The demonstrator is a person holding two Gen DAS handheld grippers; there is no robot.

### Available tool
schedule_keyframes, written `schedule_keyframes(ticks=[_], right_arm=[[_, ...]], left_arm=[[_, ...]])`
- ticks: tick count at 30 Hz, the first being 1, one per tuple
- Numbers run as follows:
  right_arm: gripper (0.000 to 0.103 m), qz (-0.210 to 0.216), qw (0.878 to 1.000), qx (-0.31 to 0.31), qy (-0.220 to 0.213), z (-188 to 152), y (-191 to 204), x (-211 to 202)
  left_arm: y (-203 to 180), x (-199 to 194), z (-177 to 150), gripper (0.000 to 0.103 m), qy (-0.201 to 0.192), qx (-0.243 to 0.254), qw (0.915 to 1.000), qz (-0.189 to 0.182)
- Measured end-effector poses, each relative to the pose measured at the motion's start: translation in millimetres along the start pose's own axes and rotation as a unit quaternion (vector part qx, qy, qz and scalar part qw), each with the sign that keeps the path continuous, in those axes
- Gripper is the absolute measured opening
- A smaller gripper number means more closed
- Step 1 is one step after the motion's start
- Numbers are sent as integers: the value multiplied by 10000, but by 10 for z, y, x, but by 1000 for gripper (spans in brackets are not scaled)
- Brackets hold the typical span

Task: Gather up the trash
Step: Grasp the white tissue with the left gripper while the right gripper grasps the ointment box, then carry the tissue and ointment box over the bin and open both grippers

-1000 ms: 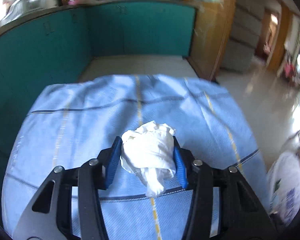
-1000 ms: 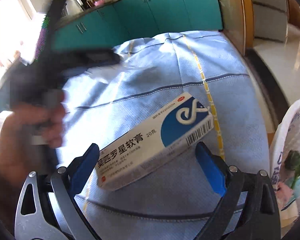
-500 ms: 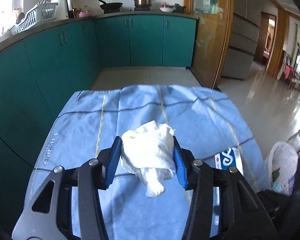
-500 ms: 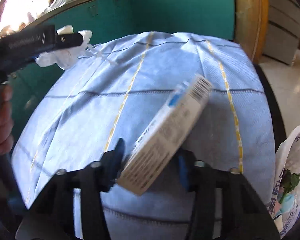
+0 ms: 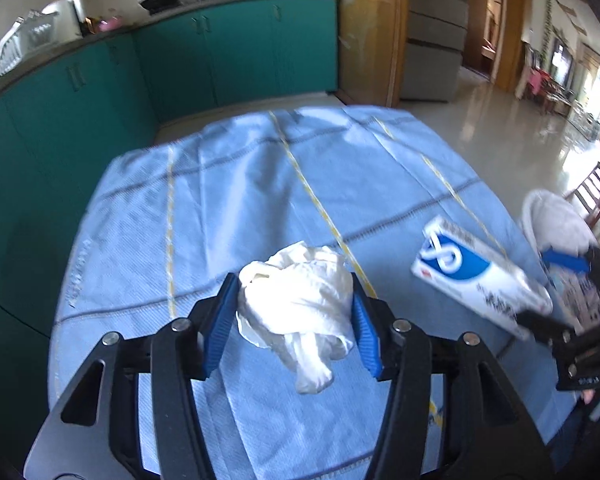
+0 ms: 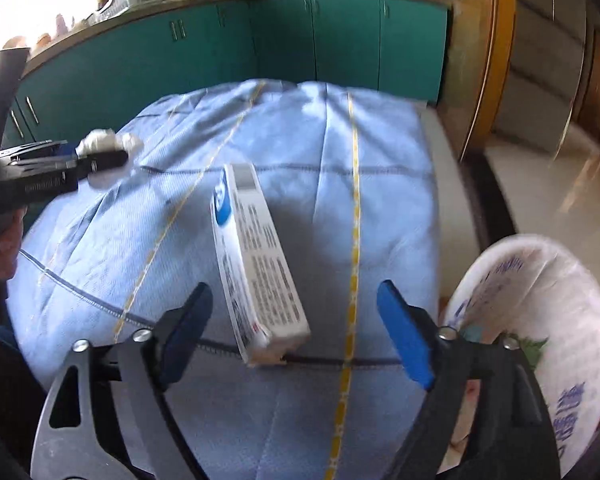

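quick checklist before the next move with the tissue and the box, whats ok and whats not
1. Crumpled tissue gripped by the left gripper: ok, both blue pads press its sides, though those jaws have just been opening a little.
2. Medicine box gripped by the right gripper: not ok, its jaws have just been opening and stand wide, with gaps on both sides of the box.
3. Box at rest: cannot tell, it looks tilted and blurred over the blue cloth.
4. Trash bag within view and open: ok, beside the right gripper.
5. Grippers apart: ok, no contact seen.
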State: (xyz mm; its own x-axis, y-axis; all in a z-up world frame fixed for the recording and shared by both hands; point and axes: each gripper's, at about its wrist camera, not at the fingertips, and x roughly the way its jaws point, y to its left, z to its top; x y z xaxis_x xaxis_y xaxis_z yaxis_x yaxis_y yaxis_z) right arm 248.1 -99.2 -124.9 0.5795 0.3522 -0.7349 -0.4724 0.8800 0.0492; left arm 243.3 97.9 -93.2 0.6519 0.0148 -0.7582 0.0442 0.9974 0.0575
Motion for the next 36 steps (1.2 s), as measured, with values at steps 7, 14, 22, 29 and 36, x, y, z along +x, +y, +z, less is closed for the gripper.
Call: schedule_keyframes(ticks=[7,14,22,29,36], right_arm=[[84,-261,9962,-793,-230,69,356,110],[84,-140,9997,81,-196,125,35,200],[84,-105,9984,545,-138,107,-191,218],[84,190,9992,72,337,51,100,440],[46,297,9990,168,278,54,105,400]], left_arm=[[-91,-5,-142,61,108,315,9993,-178],[-125,-40,-184,70,99,507,9984,-207],[-142,-7,-201,82,165,549,9983,-70],[-162,135,-273,82,424,483,9979,38],[-260,218,-306,75,473,611,9968,185]])
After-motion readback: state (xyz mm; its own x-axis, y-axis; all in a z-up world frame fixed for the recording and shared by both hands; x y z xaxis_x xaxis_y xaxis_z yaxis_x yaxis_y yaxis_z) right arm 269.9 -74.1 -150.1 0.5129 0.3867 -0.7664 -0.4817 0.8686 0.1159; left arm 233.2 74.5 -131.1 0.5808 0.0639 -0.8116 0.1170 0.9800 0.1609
